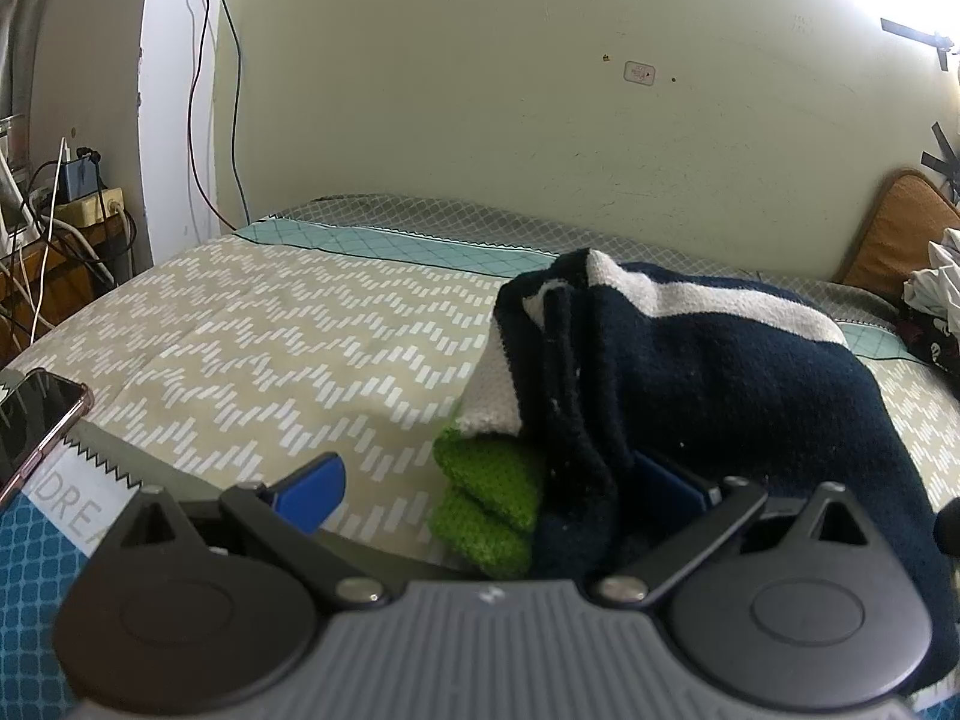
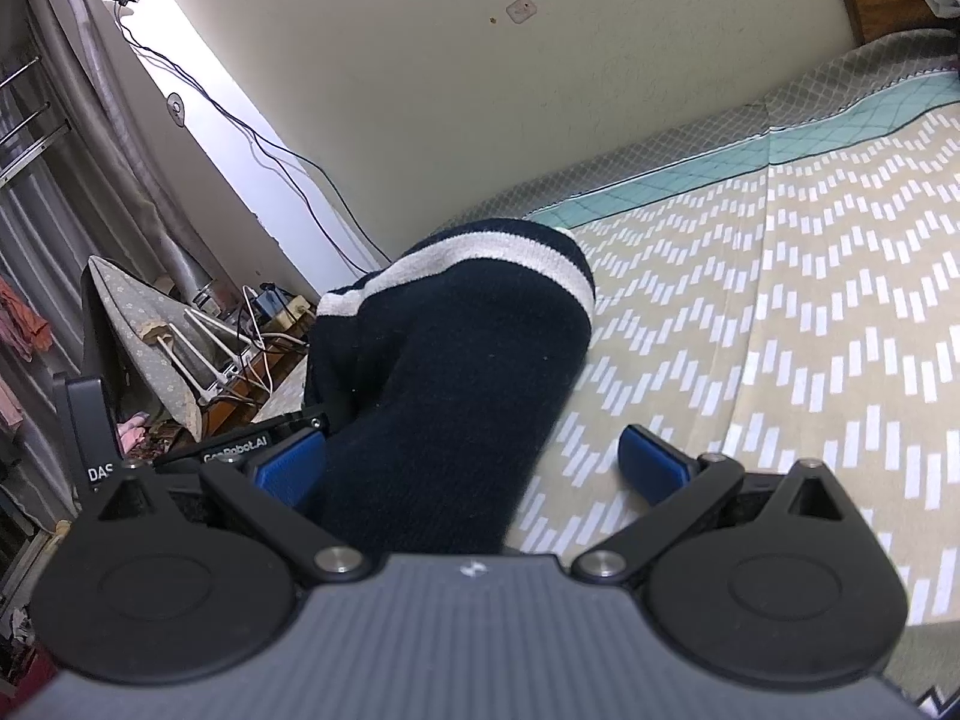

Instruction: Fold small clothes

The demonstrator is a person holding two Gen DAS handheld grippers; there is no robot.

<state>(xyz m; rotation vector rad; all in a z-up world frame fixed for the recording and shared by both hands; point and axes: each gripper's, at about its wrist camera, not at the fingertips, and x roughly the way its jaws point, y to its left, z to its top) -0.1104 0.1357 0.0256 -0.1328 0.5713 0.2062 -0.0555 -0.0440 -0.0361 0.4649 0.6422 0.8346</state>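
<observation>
Navy sock [image 1: 690, 372] with white stripe and green toe is lying on the patterned bedspread [image 1: 270, 324]. Left gripper [image 1: 498, 492] is spread wide, toe end seen between the fingers, right pad buried in the fabric. Right gripper [image 2: 474, 462] is likewise parted, nothing clamped; the sock's long axis runs away from it, cuff farthest. Both are equally close.

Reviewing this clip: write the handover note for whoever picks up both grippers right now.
Left gripper: open, straddling the near end of the navy sock; its green toe lies between the fingers.
Right gripper: open, the same sock lying between its fingers, not pinched.
The sock lies doubled over on the bedsheet, white stripe on top.
Done: one fold, apparently.
Left: tidy the fold, then start the clothes pile by the pillow.
</observation>
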